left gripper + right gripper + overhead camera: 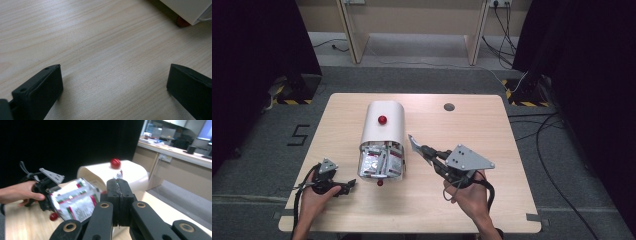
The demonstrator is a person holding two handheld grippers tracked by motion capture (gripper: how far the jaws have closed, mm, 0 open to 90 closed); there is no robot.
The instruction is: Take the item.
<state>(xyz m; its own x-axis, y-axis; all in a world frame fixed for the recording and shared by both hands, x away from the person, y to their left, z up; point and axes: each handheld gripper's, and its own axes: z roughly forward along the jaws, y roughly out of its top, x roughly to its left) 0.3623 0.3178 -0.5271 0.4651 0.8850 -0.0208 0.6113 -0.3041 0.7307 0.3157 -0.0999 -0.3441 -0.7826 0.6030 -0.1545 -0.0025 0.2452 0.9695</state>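
My right claw [416,146] pinches a foil packet [413,143] just beside the white box [382,131] w/ packets; left claw [348,186] spread, resting on table [462,125].

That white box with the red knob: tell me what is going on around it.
The white rounded box with a red knob lies open on the wooden table, full of silver packets. The right hand-held gripper is shut on one silver packet, held off the table beside the box. The left hand-held gripper rests open on the table.

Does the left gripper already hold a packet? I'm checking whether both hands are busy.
No: in the left gripper view the left gripper has its jaws wide apart over the bare table, nothing between them.
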